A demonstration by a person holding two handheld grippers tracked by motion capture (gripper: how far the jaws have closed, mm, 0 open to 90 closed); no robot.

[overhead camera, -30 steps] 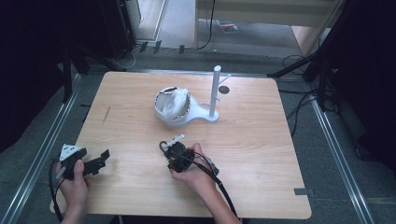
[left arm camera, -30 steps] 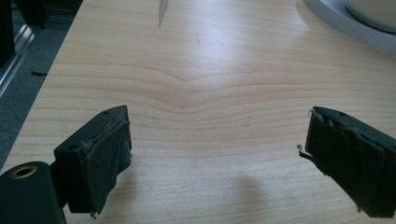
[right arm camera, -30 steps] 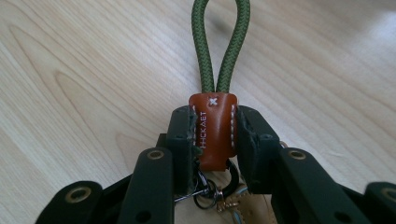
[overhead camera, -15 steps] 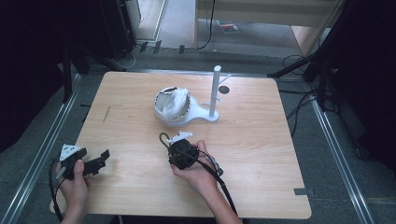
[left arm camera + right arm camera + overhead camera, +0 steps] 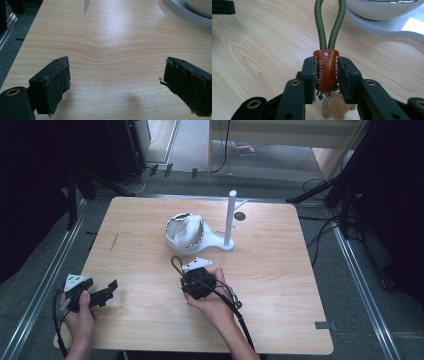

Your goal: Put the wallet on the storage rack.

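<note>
Clamping a keychain by its brown leather tab, right gripper sits just in front of the white stand, jaws narrow and tight on both sides of the tab. Green cord loop sticks up out of the jaws toward the stand's white bowl; small tan charm hangs under the tab. Left gripper rests well apart from the stand at the wooden table's near-left edge, jaws wide, nothing between them.
</note>
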